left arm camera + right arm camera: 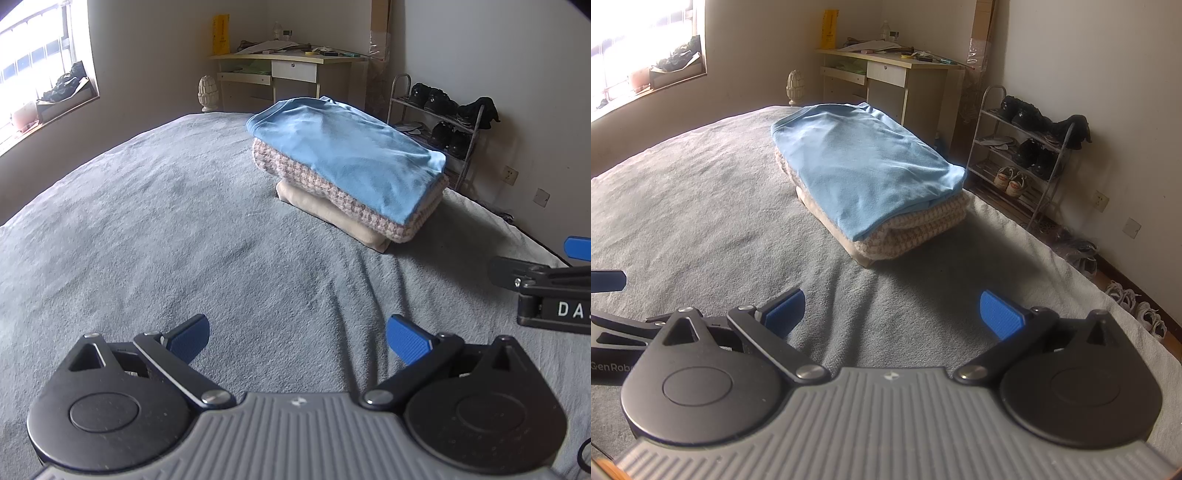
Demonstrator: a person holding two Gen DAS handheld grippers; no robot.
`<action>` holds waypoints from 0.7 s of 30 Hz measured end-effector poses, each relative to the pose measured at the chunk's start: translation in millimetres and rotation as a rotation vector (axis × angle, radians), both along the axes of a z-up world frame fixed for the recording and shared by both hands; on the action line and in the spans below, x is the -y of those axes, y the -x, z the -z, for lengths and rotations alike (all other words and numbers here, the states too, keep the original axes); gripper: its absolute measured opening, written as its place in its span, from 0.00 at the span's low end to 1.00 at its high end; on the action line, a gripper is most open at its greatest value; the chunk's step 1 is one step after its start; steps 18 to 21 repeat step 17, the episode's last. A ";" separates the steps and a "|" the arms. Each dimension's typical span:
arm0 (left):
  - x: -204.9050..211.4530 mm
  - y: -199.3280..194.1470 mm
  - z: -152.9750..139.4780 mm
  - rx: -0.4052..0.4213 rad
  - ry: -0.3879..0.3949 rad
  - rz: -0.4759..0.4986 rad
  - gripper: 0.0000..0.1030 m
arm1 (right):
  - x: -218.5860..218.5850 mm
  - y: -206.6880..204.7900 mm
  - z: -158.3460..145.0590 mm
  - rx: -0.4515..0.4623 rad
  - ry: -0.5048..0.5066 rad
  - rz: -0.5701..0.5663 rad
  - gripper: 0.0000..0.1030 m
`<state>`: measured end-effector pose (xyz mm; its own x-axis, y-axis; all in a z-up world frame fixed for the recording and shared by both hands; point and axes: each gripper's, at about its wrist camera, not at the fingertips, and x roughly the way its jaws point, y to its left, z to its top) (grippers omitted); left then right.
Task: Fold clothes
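Observation:
A stack of folded clothes rests on the grey bed cover (147,229) (683,206). On top lies a light blue shirt (343,151) (857,166), under it a pink-and-white knit (332,192) (916,229), and at the bottom a cream garment (332,214) (862,258). My left gripper (297,338) hovers open over bare cover, short of the stack, nothing between its fingers. My right gripper (892,314) is open too, just in front of the stack's near end. Each gripper's side shows at the edge of the other view.
A desk (291,66) (890,70) with clutter stands beyond the bed. A wire shoe rack (439,125) (1027,155) with shoes is against the right wall. Loose shoes (1137,306) lie on the floor by the bed's right edge. A window (33,55) is at left.

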<state>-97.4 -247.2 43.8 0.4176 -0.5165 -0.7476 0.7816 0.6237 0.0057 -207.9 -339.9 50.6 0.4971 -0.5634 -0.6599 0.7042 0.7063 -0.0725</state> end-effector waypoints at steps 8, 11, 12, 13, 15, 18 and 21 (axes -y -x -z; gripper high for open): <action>-0.6 -0.7 0.0 0.000 0.000 -0.009 0.99 | -1.2 0.0 -0.3 -0.001 0.001 -0.002 0.99; -0.9 -0.6 -0.4 0.000 0.000 -0.010 0.99 | -1.4 0.0 -0.4 -0.001 0.002 -0.002 0.99; -1.0 -0.3 -0.6 0.001 0.000 -0.010 0.99 | -1.6 0.1 -0.5 -0.001 0.002 -0.002 0.99; -0.9 -0.2 -0.7 0.001 -0.001 -0.010 0.99 | -1.9 0.2 -0.6 -0.001 0.003 -0.001 0.99; -1.0 -0.1 -0.7 0.002 -0.002 -0.013 0.99 | -2.1 0.3 -0.8 -0.001 0.003 -0.002 0.99; -1.0 -0.3 -0.7 0.002 -0.003 -0.017 0.99 | -2.4 0.7 -1.1 -0.001 0.003 -0.002 0.99; -1.0 -0.3 -0.7 0.002 -0.003 -0.017 0.99 | -2.4 0.7 -1.1 -0.001 0.003 -0.002 0.99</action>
